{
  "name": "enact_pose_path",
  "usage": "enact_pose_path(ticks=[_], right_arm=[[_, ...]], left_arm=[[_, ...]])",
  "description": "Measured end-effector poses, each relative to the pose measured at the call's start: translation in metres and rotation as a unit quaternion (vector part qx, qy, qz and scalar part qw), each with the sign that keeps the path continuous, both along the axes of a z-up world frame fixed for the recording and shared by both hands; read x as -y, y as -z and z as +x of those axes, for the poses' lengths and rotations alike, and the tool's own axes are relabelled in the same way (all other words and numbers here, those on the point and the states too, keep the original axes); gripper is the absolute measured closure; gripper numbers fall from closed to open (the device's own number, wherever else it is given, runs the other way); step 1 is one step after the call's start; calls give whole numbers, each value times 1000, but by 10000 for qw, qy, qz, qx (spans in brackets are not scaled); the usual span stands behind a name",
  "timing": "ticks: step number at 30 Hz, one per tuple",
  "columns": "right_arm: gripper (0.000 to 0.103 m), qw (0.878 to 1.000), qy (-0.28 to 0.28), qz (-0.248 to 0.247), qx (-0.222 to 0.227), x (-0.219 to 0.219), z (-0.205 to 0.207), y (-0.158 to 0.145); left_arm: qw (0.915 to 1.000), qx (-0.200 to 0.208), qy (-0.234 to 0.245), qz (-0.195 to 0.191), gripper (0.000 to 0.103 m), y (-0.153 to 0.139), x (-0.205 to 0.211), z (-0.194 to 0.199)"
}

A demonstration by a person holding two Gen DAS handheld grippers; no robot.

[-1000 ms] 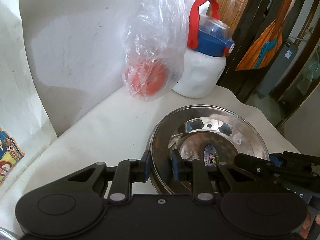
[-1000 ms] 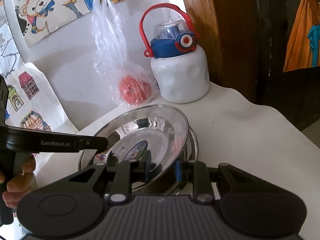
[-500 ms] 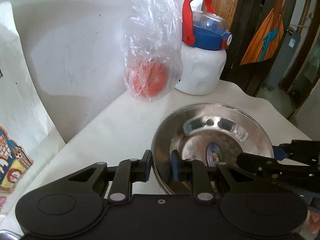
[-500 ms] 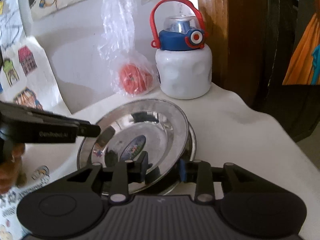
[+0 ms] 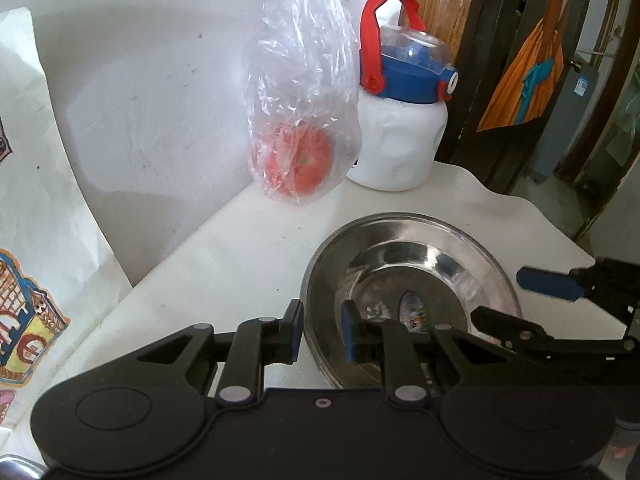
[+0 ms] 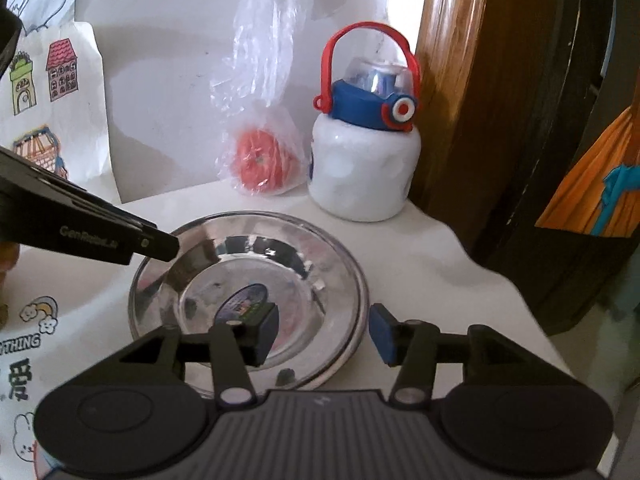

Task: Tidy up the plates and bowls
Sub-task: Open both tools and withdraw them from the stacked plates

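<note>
A shiny steel plate (image 5: 408,276) (image 6: 248,264) with a sticker in its middle lies on the white table. A second rim seems to show just under it at the near right edge. My left gripper (image 5: 322,332) is shut on the plate's left rim, one pad outside and one inside; its dark tip (image 6: 156,242) reaches in from the left in the right wrist view. My right gripper (image 6: 325,332) (image 5: 520,304) has its jaws opening. The plate's right rim stands between its blue pads, and neither pad presses on it.
A clear plastic bag (image 5: 296,152) (image 6: 260,160) holding something red hangs against the back wall. Beside it stands a white bottle (image 5: 400,140) (image 6: 360,168) with a blue lid and red handle. The table edge (image 6: 500,288) drops off at right beside a dark wooden doorframe. Printed paper (image 6: 52,128) covers the left.
The right gripper's jaws have spread apart and let go of the plate's rim. The plate has gone from tilted to lying flat. The left gripper keeps its hold.
</note>
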State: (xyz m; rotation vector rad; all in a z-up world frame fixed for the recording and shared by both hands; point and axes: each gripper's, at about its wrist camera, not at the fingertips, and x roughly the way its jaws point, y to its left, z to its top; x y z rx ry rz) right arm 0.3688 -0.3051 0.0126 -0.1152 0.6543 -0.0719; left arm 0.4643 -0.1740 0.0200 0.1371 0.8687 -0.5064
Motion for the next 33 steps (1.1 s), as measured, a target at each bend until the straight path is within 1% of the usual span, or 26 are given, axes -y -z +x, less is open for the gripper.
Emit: enact_pose_path(ticks=[1, 3, 4, 5, 6, 7, 8, 9, 10, 12, 13, 15, 17, 21, 27, 30, 33], right_arm=[[44, 10000, 20, -15, 23, 0, -1, -1], [35, 9999, 66, -9, 116, 2, -5, -3], [33, 9998, 83, 14, 179, 3, -8, -5], [29, 9997, 104, 35, 228, 3, -10, -6], [26, 9995, 120, 62, 287, 4, -13, -8], [24, 9993, 132, 78, 342, 4, -16, -10], [20, 9990, 140, 93, 412, 4, -19, -13], [17, 9986, 140, 104, 493, 4, -23, -16], [16, 9982, 133, 113, 571, 4, -27, -19], [9, 9972, 138, 117, 726, 3, -35, -26], [7, 9967, 141, 122, 795, 2, -38, -30], [2, 9954, 140, 136, 939, 1, -47, -36], [0, 9943, 147, 159, 1044, -1, -55, -42], [0, 9919, 194, 221, 1239, -4, -72, -53], [0, 9887, 157, 327, 1452, -14, -100, -66], [0, 9877, 112, 353, 1522, -21, -115, -72], [0, 9864, 38, 400, 1591, -30, -129, -77]], left_arm=[[10000, 12, 0, -8, 82, -1, 0, -1], [10000, 24, -15, -39, 81, -2, -1, -3], [10000, 18, -18, -59, 80, -3, -2, -4], [10000, 21, -25, -85, 79, -5, -3, -6], [9999, 39, -32, -111, 74, -6, -5, -7], [9999, 71, -42, -125, 72, -8, -6, -10], [9998, 112, -48, -145, 69, -11, -8, -12], [9997, 146, -58, -161, 63, -13, -9, -15], [9996, 182, -72, -184, 61, -16, -11, -17], [9993, 266, -113, -251, 51, -22, -15, -23], [9990, 310, -132, -279, 48, -26, -17, -27], [9985, 404, -155, -330, 38, -33, -21, -33], [9978, 503, -184, -383, 32, -41, -25, -41], [9959, 706, -266, -505, 19, -55, -34, -56], [9915, 1062, -361, -653, 5, -74, -51, -85], [9894, 1212, -406, -694, 2, -82, -60, -99], [9879, 1297, -439, -725, 1, -88, -69, -113]])
